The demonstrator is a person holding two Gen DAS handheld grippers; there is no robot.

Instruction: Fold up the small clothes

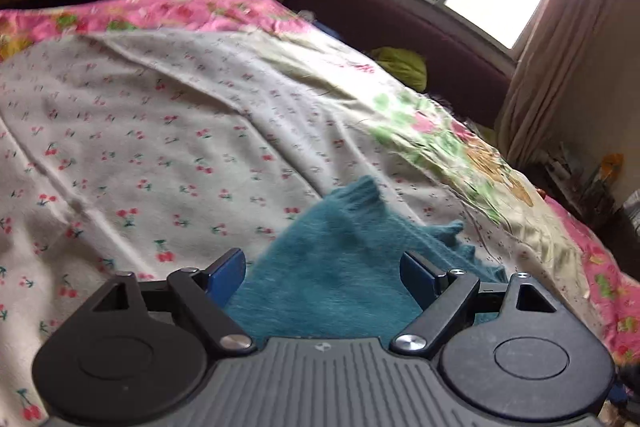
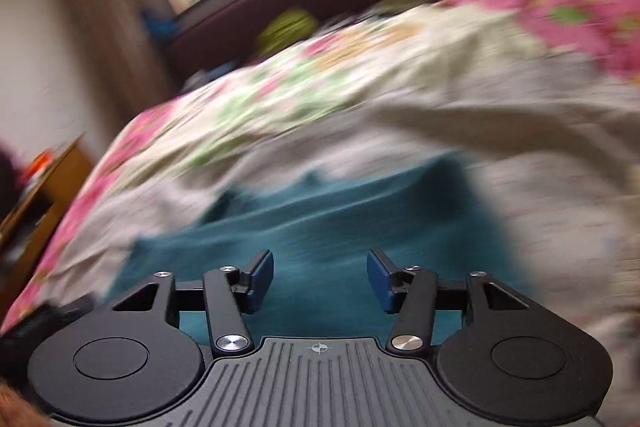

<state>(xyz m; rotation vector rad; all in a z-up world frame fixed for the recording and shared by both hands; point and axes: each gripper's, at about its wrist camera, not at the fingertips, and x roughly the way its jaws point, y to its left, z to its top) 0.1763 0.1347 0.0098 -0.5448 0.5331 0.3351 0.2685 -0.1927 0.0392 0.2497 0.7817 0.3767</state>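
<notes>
That teal knit garment [image 1: 336, 267] lying on the bed sheet [image 1: 160, 127] looks soft, light and floppy, so I'd pinch it at a hem or corner, not the middle. Left claw [image 1: 323, 275] is spread wide over it, holding nothing. Right claw [image 2: 320, 277] is open too; that view's blurry, so whether it's touching, hard to say.

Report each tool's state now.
Left tool: open, holding nothing, above the teal knit garment.
Right tool: open, holding nothing, above the same garment.
</notes>
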